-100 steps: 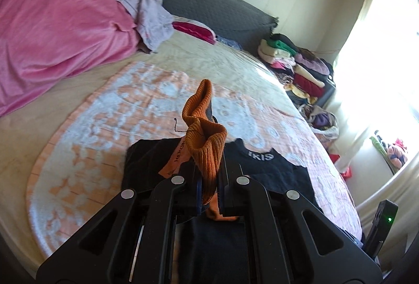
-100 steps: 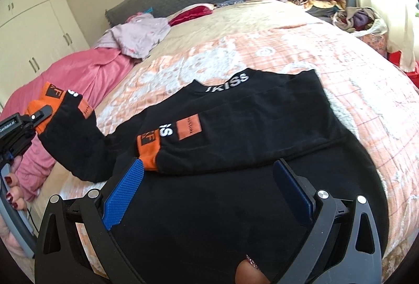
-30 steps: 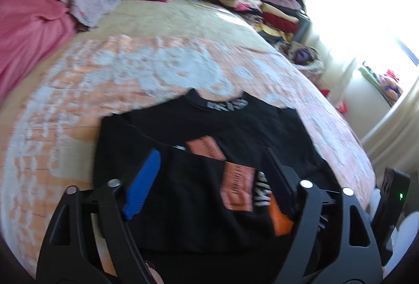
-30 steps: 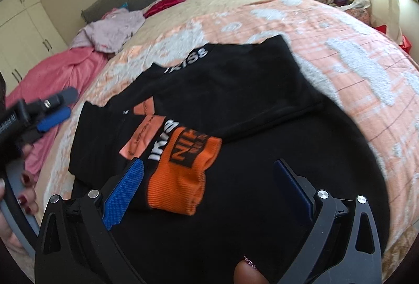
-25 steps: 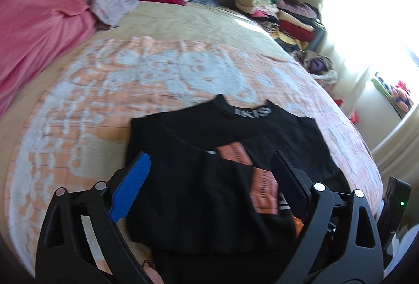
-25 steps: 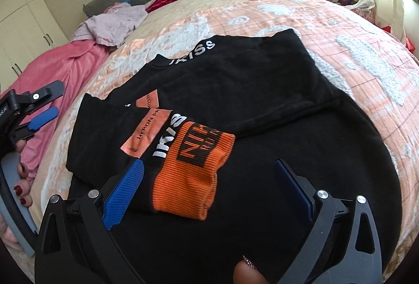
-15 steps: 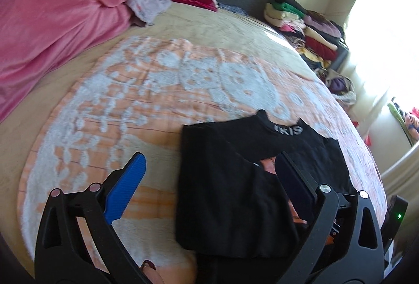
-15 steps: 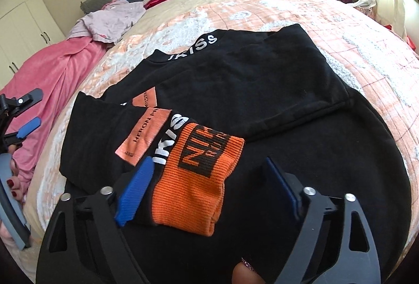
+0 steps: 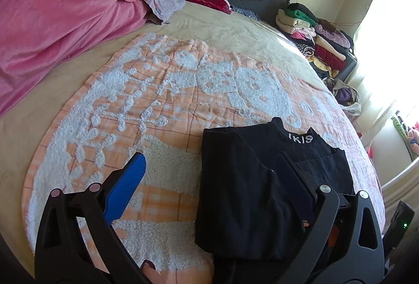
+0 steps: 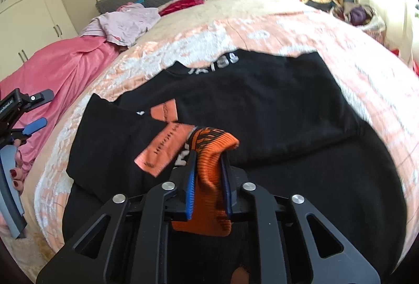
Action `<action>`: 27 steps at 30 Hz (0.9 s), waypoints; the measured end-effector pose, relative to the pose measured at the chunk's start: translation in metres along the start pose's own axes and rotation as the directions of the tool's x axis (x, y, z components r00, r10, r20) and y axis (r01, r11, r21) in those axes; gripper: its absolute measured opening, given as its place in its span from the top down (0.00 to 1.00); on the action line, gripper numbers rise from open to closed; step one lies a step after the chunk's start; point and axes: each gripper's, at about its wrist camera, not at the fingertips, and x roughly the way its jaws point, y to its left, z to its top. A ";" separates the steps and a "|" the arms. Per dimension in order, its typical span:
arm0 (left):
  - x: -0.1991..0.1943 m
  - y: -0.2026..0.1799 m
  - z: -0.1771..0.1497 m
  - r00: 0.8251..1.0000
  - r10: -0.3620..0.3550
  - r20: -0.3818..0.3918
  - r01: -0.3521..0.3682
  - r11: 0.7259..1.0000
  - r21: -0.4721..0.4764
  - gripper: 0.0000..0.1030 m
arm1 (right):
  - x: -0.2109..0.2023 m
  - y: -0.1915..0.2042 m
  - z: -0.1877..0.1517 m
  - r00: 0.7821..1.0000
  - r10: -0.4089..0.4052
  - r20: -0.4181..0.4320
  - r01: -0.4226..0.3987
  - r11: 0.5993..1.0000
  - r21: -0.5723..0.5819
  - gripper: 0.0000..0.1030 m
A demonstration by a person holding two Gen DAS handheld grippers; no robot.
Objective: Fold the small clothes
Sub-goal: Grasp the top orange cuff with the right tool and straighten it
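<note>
Over the bed (image 9: pixel 235 29), right claw (image 10: pixel 208 166) tilts down, just clenched on orange cuff (image 10: pixel 209 195); left claw (image 9: pixel 209 179) gapes empty

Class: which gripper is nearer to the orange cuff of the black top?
Right. The right gripper has just closed on the orange cuff and pinches it. The left gripper hangs open off the black top, its near finger over the blanket.

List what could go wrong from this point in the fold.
1. The right gripper, whose jaws have just been closing, is shut on the orange cuff only; lifting may drag the folded left sleeve open.
2. The left gripper hangs open, partly over the blanket, pinning nothing, so the black sweater may slide.
3. The bunched cuff could land creased.
</note>
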 end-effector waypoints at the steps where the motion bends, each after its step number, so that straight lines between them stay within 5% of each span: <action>1: -0.001 0.001 0.000 1.000 -0.002 0.001 0.002 1.000 -0.003 0.10 | -0.002 0.002 0.002 1.000 0.002 0.007 -0.002 1.000 -0.013 0.87; 11: -0.002 0.006 0.001 1.000 0.007 0.012 -0.006 1.000 -0.022 0.10 | -0.016 0.014 0.048 0.995 -0.023 0.102 0.040 0.986 -0.163 0.90; 27: 0.009 -0.007 -0.005 1.000 0.005 -0.002 -0.005 1.000 0.009 0.10 | -0.023 -0.041 0.084 0.977 -0.139 0.162 0.167 0.971 -0.170 0.90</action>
